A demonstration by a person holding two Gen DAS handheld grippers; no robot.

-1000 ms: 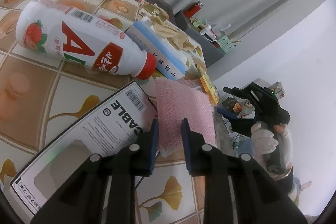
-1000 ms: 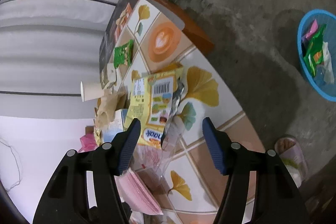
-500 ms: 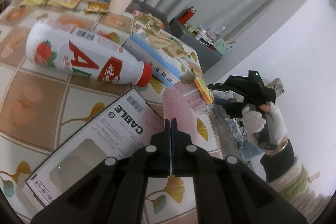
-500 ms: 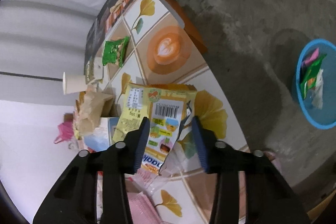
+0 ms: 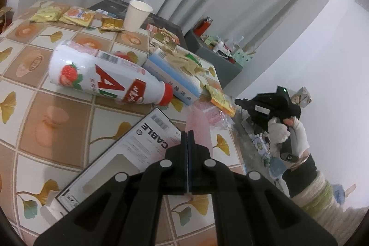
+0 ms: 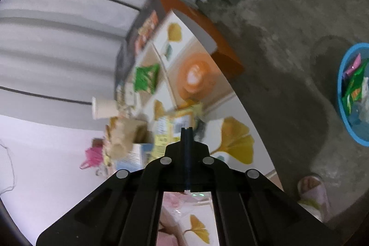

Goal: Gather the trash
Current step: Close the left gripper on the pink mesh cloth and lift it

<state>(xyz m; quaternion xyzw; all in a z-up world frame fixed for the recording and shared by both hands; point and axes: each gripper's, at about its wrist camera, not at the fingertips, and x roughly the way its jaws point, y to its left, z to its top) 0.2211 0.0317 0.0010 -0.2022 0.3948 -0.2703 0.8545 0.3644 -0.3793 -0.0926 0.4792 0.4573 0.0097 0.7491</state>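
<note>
clearly the left hand-held gripper (image 5: 187,134) was clamped on the near edge of the thin pink bubble-wrap sheet (image 5: 198,128), which hung partly lifted over the tiled counter (image 5: 55,117) beside the white cable box (image 5: 120,153). the sheet looked feather-light, limp and a bit slick, so an edge pinch suited it. the right hand-held gripper (image 6: 186,130) was pressed together on the crinkly yellow snack wrapper (image 6: 170,128), equally light and floppy; the blue bin (image 6: 346,93) sat on the floor.

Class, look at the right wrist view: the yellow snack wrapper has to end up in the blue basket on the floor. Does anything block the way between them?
Nothing visible does. The right hand-held gripper is shut on the yellow snack wrapper at the table's edge; only bare grey concrete floor lies between there and the blue plastic basket, which is open-topped and part-filled with wrappers.
</note>
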